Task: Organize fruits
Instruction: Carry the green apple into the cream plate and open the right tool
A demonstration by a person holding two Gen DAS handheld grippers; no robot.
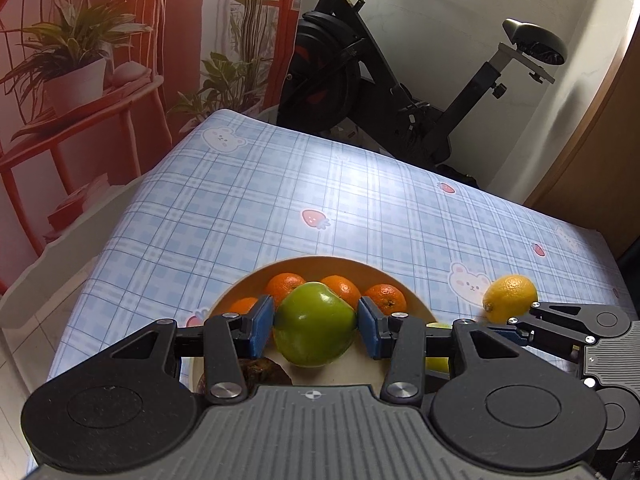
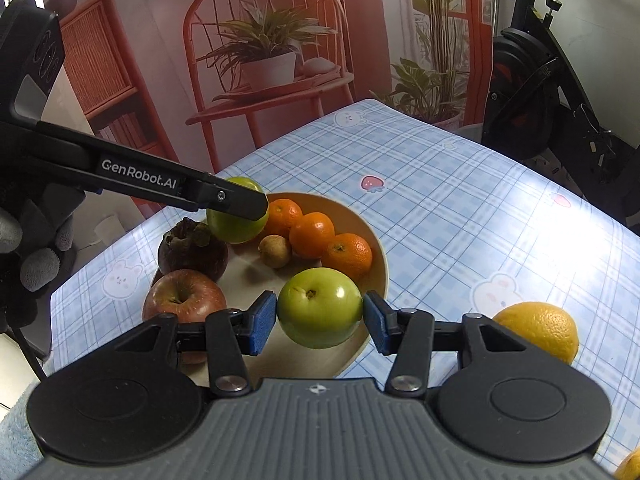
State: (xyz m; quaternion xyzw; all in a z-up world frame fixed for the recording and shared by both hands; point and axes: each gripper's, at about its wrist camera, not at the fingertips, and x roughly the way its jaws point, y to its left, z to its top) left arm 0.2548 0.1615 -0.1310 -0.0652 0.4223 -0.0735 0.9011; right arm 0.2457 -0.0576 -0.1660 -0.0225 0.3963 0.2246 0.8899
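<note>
Over the tan bowl point(image 2: 376, 240) on the checked bench point(image 2: 460, 216), both grippers carry a green apple each, which suggests the fruit is being gathered into one dish. Seen from the left wrist, the left gripper point(image 1: 316, 326) has its blue fingers point(image 1: 262, 326) pressed against the two flanks of a green apple point(image 1: 314, 324), narrowed to the fruit's width, with the apple hanging above the bowl's near side and the mandarins point(image 1: 384, 298) lined along the far rim behind it. From the right wrist, the right gripper point(image 2: 320, 322) likewise pinches a second green apple point(image 2: 320, 306) across its middle, stem dimple facing the camera, over the bowl's near-right edge; whether either apple touches the bowl floor I cannot tell. Gripping across the widest part probably keeps a round, smooth fruit from squirting out. Already in or against the bowl lie a red apple point(image 2: 184, 300), a dark mangosteen point(image 2: 192, 250) and a small brown fruit point(image 2: 275, 251), so the free floor in the bowl's middle looks like the likely landing spot. A lemon point(image 2: 538, 330) sits on the bench well outside the bowl to the right, seemingly yet to be collected. Lowering two apples at once risks them knocking together or rolling the mandarins aside.
</note>
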